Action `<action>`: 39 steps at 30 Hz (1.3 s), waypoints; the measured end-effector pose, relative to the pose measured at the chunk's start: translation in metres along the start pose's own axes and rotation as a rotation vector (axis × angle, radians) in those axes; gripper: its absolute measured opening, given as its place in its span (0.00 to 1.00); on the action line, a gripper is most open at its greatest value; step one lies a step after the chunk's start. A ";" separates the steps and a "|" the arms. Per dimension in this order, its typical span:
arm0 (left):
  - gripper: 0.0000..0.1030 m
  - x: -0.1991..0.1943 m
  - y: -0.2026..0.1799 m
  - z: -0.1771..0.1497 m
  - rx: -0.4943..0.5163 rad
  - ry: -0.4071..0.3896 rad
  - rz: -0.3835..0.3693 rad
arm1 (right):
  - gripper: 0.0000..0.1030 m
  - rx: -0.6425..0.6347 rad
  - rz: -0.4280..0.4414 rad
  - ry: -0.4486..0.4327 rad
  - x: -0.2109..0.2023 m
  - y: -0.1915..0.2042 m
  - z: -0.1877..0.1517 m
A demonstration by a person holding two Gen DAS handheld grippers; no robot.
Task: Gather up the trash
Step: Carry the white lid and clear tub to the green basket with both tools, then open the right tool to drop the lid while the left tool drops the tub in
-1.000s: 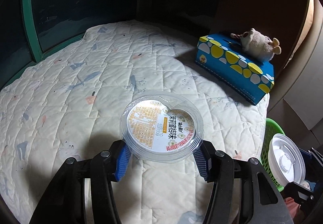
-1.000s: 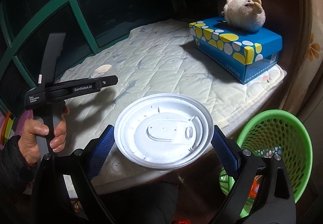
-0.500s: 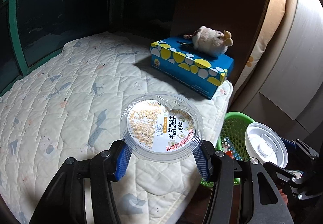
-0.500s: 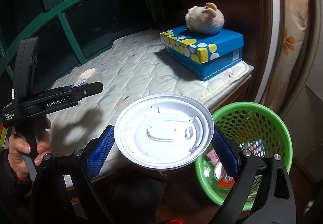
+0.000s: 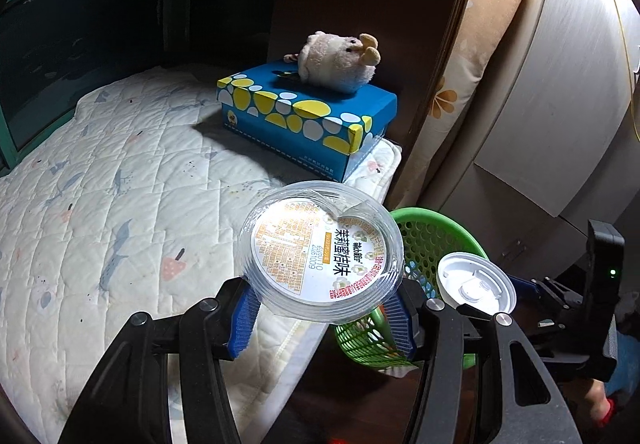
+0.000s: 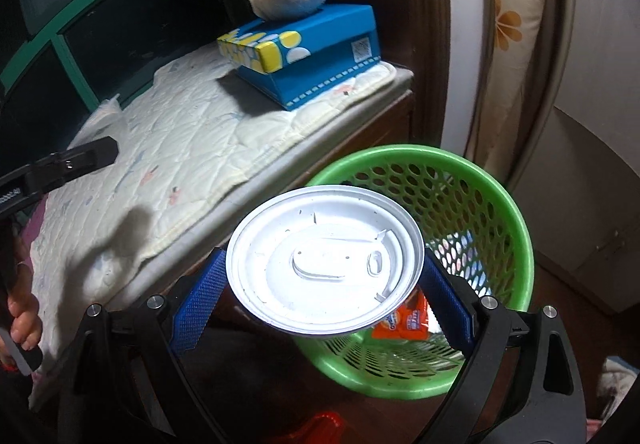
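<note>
Green plastic mesh forms the bin (image 6: 500, 212), which stands on the dark floor just beside the corner of the quilt (image 5: 120, 172) and serves as the landmark. Inside it, low down, lies an orange wrapper (image 6: 404, 322) among other scraps. The right gripper (image 6: 320, 280) hangs over the bin's near rim, its blue pads clamped on the edges of a white lid (image 6: 324, 260) that is held flat, its top towards the camera. The left gripper (image 5: 320, 304) is to the left of the bin, at the quilt's edge, its blue pads clenched on a clear cup (image 5: 320, 252) whose printed seal faces the camera; part of the seal is peeled back. From the left view, the lid (image 5: 476, 284) sits right of the cup and in front of the bin (image 5: 432, 240). Beyond the bin, on the quilt's far corner, rests a blue box (image 5: 312, 120) with yellow and white spots, and a plush toy (image 5: 340, 60) lies on top of it. A hand (image 6: 22, 320) shows far left of the bin in the right view.
</note>
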State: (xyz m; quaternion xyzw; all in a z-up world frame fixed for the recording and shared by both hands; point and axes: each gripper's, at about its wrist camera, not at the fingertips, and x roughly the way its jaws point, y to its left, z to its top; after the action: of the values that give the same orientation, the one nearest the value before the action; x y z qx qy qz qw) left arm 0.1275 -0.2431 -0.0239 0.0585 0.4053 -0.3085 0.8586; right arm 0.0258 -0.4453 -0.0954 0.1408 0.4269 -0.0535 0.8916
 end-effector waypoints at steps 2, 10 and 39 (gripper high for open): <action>0.52 0.003 -0.004 0.001 0.004 0.007 -0.004 | 0.90 0.027 -0.014 0.027 0.010 -0.012 -0.002; 0.52 0.014 -0.014 -0.002 0.024 0.030 -0.014 | 0.90 0.092 -0.043 0.166 0.059 -0.043 -0.006; 0.52 0.044 -0.019 -0.008 0.018 0.092 -0.020 | 0.92 0.174 -0.087 0.349 0.127 -0.066 -0.018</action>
State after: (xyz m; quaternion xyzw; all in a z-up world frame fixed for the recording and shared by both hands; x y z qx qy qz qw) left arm 0.1331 -0.2768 -0.0588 0.0761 0.4421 -0.3179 0.8353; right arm 0.0777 -0.4995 -0.2182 0.2061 0.5745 -0.1033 0.7853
